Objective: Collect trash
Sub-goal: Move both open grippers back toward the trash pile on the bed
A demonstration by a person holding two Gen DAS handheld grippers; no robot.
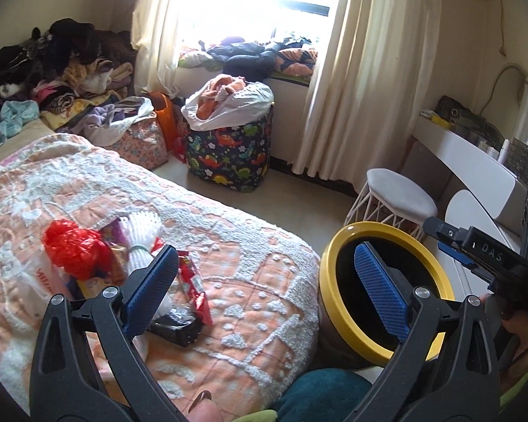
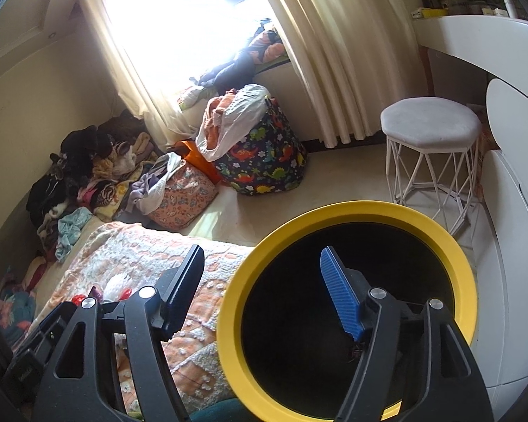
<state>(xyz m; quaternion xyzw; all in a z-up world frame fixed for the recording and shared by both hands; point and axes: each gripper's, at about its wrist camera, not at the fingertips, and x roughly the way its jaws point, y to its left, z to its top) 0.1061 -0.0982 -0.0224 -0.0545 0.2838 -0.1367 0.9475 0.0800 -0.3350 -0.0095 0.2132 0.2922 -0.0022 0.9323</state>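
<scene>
Both the left gripper (image 1: 264, 285) and right gripper (image 2: 260, 292) hang with jaws apart and empty over the bin (image 2: 228, 316); wrappers (image 1: 193, 281) wait on the bed (image 1: 257, 232); next, probably another pickup there.

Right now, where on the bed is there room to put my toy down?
Bare blanket lies between the trash pile and the yellow-rimmed bin. It's crowded at the trash pile and by the heaped clothes at the bed's far end.
</scene>
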